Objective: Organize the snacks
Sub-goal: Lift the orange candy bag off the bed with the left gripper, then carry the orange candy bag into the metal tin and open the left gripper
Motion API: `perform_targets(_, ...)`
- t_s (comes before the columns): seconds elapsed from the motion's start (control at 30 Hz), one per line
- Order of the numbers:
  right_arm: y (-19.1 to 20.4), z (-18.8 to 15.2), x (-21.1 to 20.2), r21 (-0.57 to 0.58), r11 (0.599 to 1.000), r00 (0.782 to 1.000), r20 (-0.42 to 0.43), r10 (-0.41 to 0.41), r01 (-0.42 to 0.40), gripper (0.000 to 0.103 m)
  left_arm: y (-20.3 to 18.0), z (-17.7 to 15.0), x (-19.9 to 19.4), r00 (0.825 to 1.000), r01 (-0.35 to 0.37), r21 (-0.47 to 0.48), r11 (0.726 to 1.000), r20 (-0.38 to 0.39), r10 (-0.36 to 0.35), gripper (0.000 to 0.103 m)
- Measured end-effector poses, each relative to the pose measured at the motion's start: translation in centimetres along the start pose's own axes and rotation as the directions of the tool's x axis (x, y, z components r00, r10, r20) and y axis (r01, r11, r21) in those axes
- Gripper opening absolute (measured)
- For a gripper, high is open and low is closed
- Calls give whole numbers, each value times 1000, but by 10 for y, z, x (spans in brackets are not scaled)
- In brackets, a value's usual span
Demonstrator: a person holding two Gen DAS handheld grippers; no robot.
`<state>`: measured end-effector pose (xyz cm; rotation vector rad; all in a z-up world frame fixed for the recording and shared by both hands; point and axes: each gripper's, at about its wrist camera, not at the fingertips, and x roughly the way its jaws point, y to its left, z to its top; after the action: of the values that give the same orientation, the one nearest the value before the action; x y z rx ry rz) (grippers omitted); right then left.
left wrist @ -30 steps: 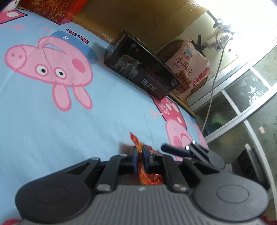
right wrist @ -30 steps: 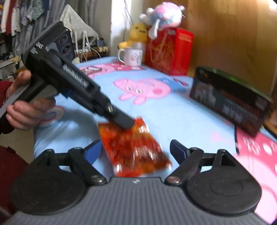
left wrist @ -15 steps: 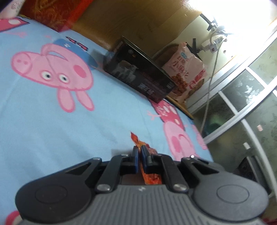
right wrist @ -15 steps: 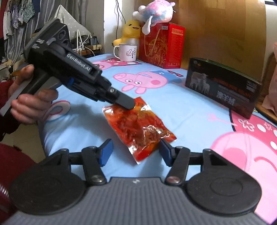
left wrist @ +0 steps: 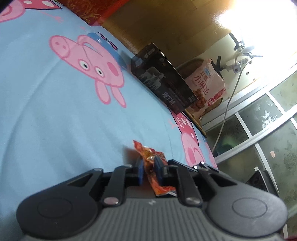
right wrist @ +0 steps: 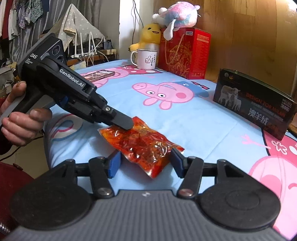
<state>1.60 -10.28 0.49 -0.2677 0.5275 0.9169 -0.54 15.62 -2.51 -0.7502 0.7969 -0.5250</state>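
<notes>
Leftmost in the right wrist view, we see a hand (right wrist: 20,118) on the grip of the left gripper (right wrist: 126,125), a matte black plastic body that tapers to flat fingers. Its fingers are pinched on the far corner of the snack pack (right wrist: 143,146). From the left wrist view, the same grasp shows as two blue pads (left wrist: 140,169) drawn close together with the crinkled edge of the pack (left wrist: 152,163) between them.

Next, the pack is a flat, glossy, clear-fronted pouch with red-orange contents and a wrinkled film surface. It lies on the sheet (right wrist: 194,126), a smooth light blue fabric printed with pink cartoon pigs. Its long axis runs diagonally, from the held far-left corner toward the near right. We cannot tell whether the near end rests on the sheet or is slightly lifted.

The right gripper (right wrist: 145,163) is spread wide, its blue pads (right wrist: 114,164) flanking the near end of the pack without touching it.

Further back stand a white enamel mug (right wrist: 145,59), a yellow plush (right wrist: 149,38) and a red carton (right wrist: 185,52) with a pastel plush (right wrist: 177,13) on top. At far right, a long dark box (right wrist: 254,103) stands on its edge on the sheet.
</notes>
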Motion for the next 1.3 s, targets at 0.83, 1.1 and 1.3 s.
perform_targets(0.83,-70,50,-21,13,922,894,242,-377,386,25,-115,115,60,996,81,377,923,11,-92,16)
perform_targets(1.1,-147,98,31,64,903,885,179,-430,425,29,-116,189,130,996,-59,414,909,85,26,18)
perform_targets(1.3,-158,100,41,132,928,915,166,-367,348,49,-112,197,168,938,-346,469,813,203,282,26)
